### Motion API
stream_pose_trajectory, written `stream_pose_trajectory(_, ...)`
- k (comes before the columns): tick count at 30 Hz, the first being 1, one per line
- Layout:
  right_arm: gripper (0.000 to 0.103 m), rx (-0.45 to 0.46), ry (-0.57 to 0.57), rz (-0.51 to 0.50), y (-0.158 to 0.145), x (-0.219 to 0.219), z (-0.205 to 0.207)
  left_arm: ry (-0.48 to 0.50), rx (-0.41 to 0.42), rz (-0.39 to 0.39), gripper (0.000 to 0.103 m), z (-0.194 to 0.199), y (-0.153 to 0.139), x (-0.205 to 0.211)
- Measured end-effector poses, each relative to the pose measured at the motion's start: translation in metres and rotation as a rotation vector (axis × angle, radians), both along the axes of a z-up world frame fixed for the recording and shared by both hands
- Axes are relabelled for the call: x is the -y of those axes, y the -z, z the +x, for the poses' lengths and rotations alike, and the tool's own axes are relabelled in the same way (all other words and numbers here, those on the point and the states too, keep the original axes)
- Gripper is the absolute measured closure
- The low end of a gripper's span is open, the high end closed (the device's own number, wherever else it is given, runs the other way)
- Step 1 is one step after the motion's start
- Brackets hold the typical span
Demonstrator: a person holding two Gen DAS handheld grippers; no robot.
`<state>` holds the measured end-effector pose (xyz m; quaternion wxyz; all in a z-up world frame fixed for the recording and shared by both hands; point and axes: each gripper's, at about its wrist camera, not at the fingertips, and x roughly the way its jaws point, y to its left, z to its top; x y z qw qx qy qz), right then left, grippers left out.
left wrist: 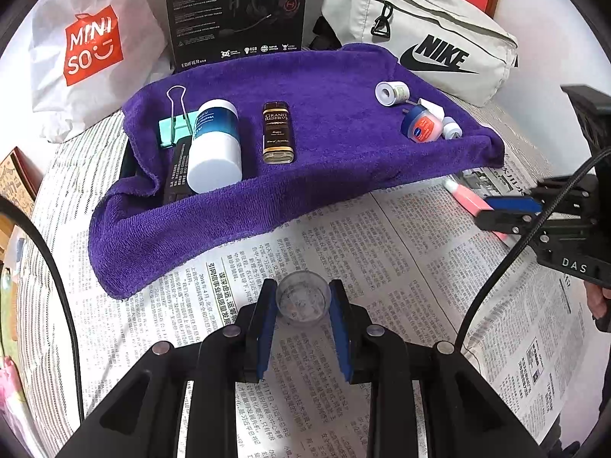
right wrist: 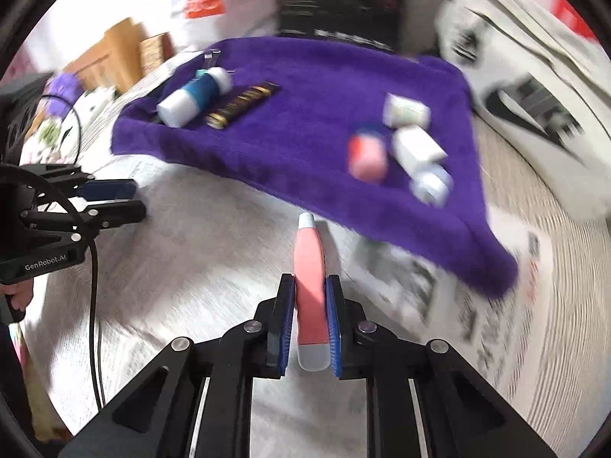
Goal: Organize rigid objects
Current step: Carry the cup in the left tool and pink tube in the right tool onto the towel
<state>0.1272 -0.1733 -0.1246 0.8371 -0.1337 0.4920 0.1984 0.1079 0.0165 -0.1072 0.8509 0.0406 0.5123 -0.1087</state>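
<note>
The pink tube [right wrist: 310,278], pinched by the right gripper [right wrist: 311,324] just off the purple towel [left wrist: 305,114], and the clear cup [left wrist: 303,299], clamped by the left gripper [left wrist: 303,328], should be carried level onto it.

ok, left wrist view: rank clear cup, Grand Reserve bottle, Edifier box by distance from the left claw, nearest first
1. Clear cup: between the fingers of the left claw, over the newspaper.
2. Grand Reserve bottle: lying mid-way up on the purple towel, slightly left of centre.
3. Edifier box: standing behind the towel's back edge, top of view.
</note>
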Motion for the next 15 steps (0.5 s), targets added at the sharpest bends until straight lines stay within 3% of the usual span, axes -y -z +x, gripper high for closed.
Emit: stream_pose_trajectory(15,0.086,0.024,-0.045,-0.082,0.004,-0.012,-0.004,0.004,0.001,0.021,0.077,0.001,0.002,0.003)
